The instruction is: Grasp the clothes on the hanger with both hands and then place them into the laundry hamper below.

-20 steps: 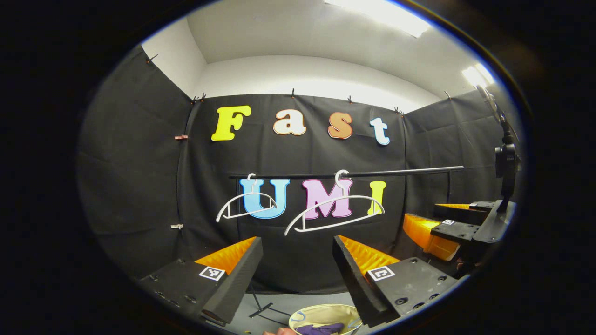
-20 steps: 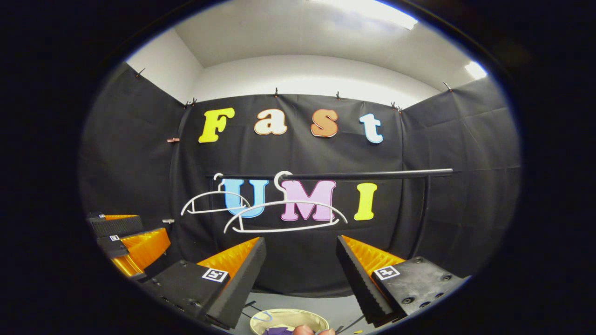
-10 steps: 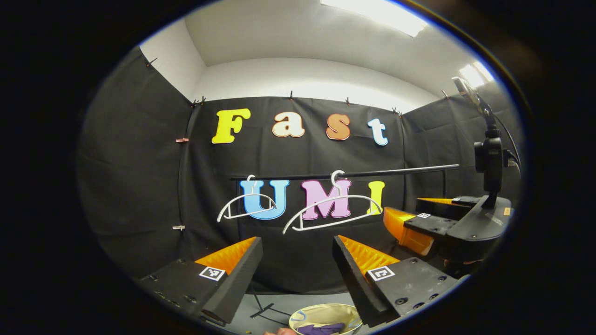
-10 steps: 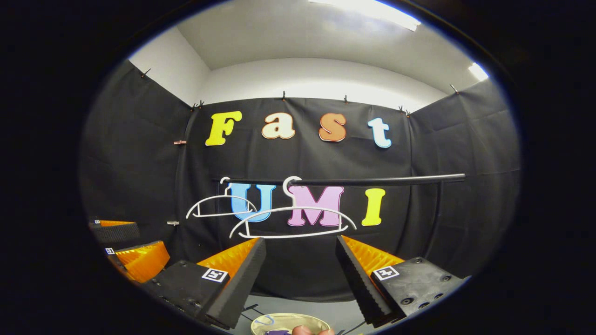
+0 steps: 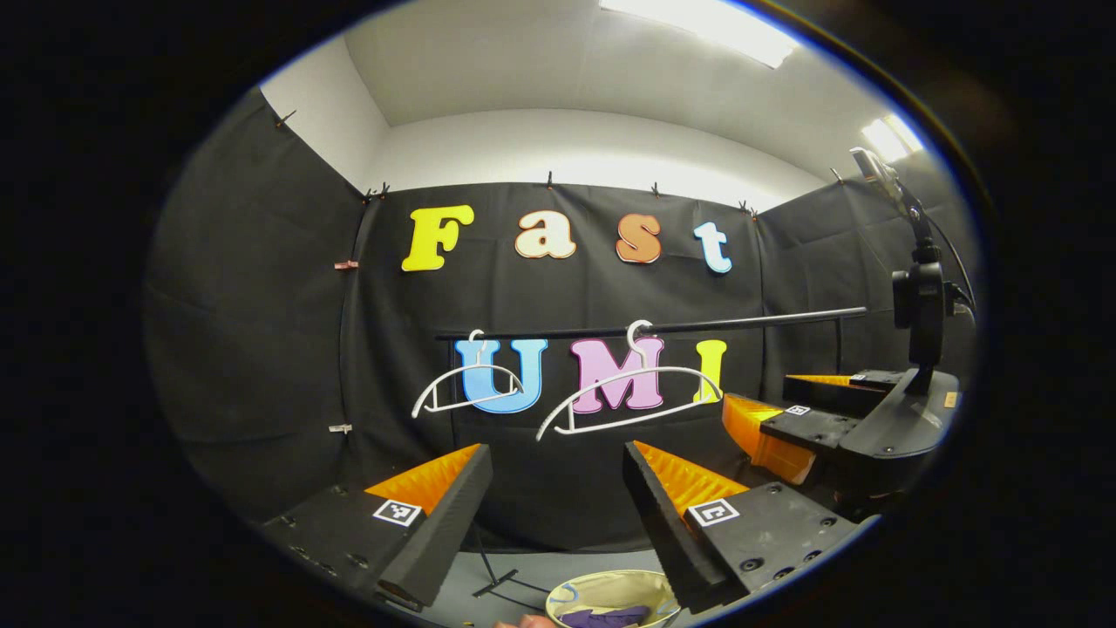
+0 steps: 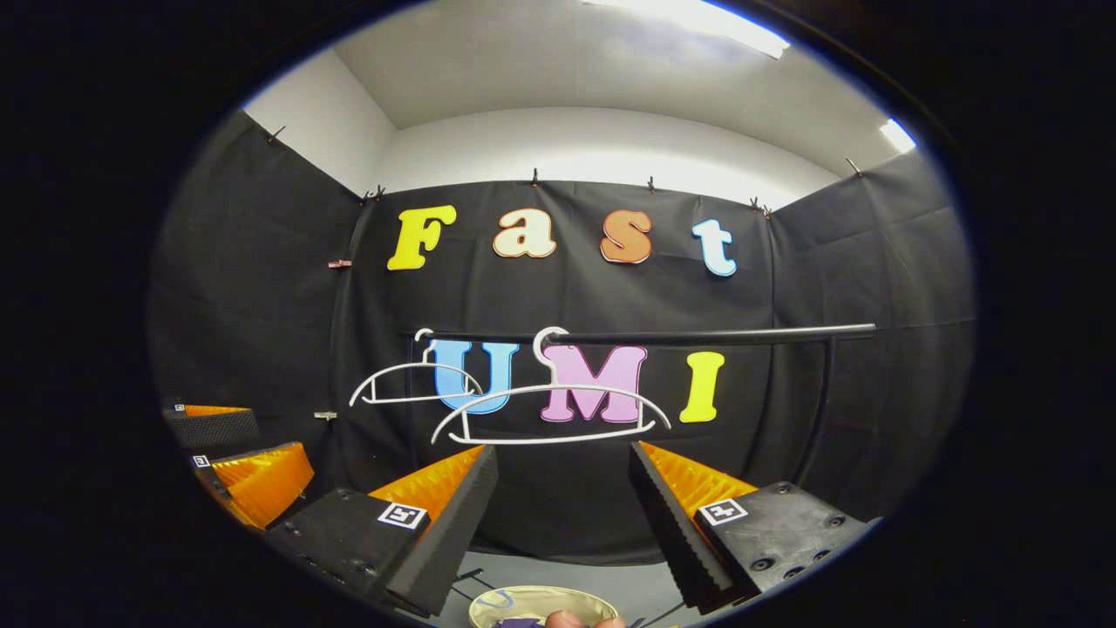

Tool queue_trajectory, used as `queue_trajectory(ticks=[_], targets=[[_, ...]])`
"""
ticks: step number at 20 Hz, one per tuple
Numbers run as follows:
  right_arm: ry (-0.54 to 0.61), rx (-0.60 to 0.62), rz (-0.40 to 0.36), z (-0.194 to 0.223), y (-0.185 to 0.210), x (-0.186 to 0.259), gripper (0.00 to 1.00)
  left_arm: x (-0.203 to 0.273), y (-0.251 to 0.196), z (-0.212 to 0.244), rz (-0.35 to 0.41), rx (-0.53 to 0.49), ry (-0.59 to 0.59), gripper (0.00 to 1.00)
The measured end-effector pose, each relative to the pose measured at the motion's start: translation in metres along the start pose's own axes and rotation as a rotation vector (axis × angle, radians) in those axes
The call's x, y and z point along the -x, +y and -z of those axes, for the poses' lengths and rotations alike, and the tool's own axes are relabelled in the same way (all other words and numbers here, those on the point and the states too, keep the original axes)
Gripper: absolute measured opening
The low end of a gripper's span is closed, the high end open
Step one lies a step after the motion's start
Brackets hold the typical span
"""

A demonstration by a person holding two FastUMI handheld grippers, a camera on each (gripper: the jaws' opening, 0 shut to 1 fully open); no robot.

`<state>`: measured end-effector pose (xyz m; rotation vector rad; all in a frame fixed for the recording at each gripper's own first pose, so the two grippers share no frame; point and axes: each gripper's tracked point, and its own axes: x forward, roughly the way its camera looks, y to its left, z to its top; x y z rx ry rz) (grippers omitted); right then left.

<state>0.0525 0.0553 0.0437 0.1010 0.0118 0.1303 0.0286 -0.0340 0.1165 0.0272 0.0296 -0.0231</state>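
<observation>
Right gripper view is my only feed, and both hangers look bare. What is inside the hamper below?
Observer: The left gripper view looks further into the hamper. A purple cloth lies inside it.
Operator: How does my right gripper sit, seen from outside?
Observer: The right gripper hangs beside the nearer hanger, lower than the rail.
Operator: Is anything caught in it?
Observer: No. From the side its fingers stand apart with nothing between them.

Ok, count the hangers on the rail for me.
2, both bare. A small hanger hangs near the left end of the rail; a bigger hanger hangs just right of it. None looks hidden.
</observation>
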Motion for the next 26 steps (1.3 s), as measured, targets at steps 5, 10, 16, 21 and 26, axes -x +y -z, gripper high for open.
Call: queue_trajectory(ticks=[5, 10, 16, 21, 26], targets=[[-0.012, 0.016, -0.002, -0.003, 0.005, 0.010, 0.97, 0.006, -0.001, -0.001, 0.006, 0.000, -0.004, 0.95], [-0.021, 0.020, -0.002, -0.007, 0.006, 0.017, 0.98, 0.009, -0.005, -0.002, 0.012, -0.003, -0.008, 0.95], [-0.011, 0.024, 0.002, -0.004, 0.001, 0.022, 0.98, 0.013, -0.012, -0.003, 0.019, -0.003, -0.006, 0.95], [-0.022, 0.032, 0.010, -0.010, -0.006, 0.027, 0.98, 0.016, -0.017, -0.008, 0.023, -0.008, -0.013, 0.95], [-0.029, 0.039, 0.015, -0.013, -0.011, 0.032, 0.98, 0.020, -0.022, -0.009, 0.034, -0.011, -0.012, 0.95]])
